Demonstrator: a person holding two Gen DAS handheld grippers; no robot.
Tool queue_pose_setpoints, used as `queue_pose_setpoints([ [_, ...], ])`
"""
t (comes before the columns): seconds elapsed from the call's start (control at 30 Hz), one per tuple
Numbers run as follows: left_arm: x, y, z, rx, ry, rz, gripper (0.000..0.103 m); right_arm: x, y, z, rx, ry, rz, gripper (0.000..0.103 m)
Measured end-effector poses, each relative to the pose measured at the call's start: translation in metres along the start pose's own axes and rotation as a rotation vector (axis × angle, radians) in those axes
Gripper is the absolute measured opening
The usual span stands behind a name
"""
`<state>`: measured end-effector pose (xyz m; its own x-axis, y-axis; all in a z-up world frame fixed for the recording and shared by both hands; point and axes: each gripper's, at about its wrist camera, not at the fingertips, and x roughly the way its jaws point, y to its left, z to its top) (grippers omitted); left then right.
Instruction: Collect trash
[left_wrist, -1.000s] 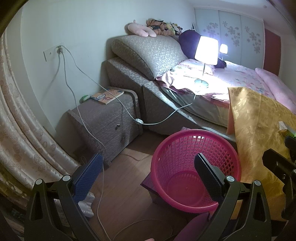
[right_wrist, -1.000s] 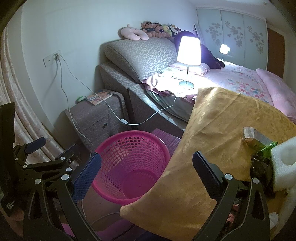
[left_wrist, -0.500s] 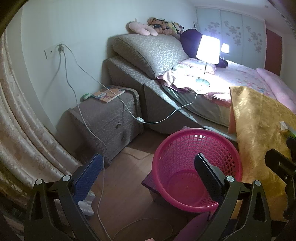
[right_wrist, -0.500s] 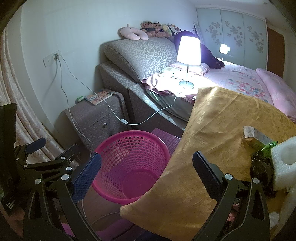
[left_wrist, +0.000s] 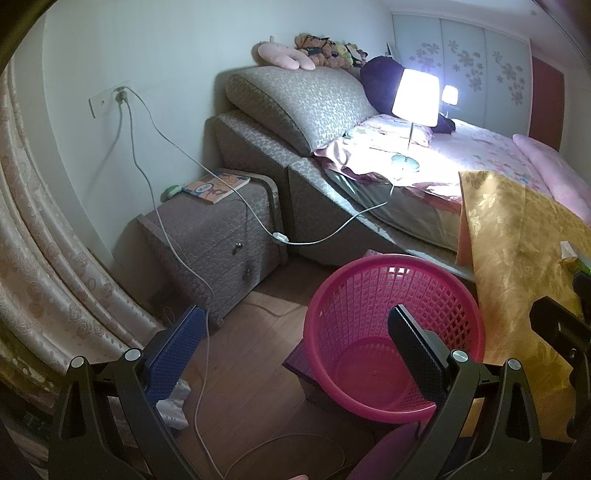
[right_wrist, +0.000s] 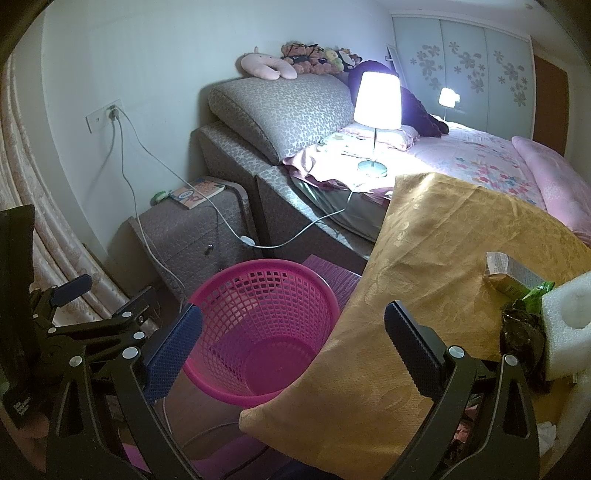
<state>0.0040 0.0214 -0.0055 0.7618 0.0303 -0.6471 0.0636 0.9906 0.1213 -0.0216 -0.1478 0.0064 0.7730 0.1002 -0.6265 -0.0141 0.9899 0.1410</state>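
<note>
Both grippers (left_wrist: 291, 339) (right_wrist: 291, 339) gape (nothing held) above pink basket's (right_wrist: 266, 266) rim.

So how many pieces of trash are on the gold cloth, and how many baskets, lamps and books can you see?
Trash pieces on the gold cloth: 4 that I can make out: torn carton, green wrapper, dark crumpled wrapper, white foam block
Pink basket: 1
Lit lamp: 1
Book: 1
Total: 7

Glossy plastic basket (right_wrist: 258, 325), shiny gold cloth (right_wrist: 424, 266)
</note>
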Motion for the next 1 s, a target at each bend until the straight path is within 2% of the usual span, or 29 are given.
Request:
queue_pose_setpoints([
  [0.67, 0.001, -0.003, -0.001, 0.008, 0.022, -0.017, 0.095, -0.005, -0.001, -0.004, 0.004, -0.019, -0.005, 0.096],
  [0.83, -0.004, -0.012, 0.000, 0.031, 0.025, -0.067, 0.095, -0.024, -0.010, -0.002, 0.028, -0.045, -0.019, 0.096],
  [1.0, -0.010, -0.033, 0.001, 0.090, 0.028, -0.142, 0.095, -0.049, -0.035, -0.004, 0.085, -0.060, -0.073, 0.096],
])
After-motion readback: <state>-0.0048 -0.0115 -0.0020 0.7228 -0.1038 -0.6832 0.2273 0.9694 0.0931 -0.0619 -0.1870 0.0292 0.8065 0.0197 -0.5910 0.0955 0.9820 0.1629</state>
